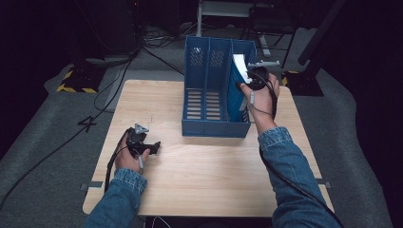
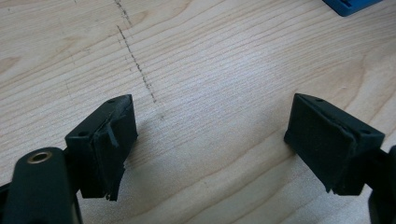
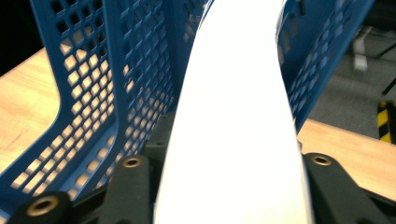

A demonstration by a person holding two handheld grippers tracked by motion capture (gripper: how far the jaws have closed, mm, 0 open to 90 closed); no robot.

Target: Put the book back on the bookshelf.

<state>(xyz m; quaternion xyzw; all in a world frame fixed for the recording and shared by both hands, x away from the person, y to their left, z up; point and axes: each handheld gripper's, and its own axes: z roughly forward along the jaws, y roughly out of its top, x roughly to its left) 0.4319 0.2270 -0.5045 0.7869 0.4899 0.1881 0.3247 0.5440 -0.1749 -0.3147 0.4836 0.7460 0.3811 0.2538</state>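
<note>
Your left gripper rests low over bare wood near the table's left edge, jaws spread wide and empty, with open board all around it and ahead to the blue file rack. That rack stands upright at the table's far middle, its two left slots vacant. Your right gripper is at the rack's rightmost slot with the white book between its jaws. Whether the pads press on it you cannot tell from here.
</note>
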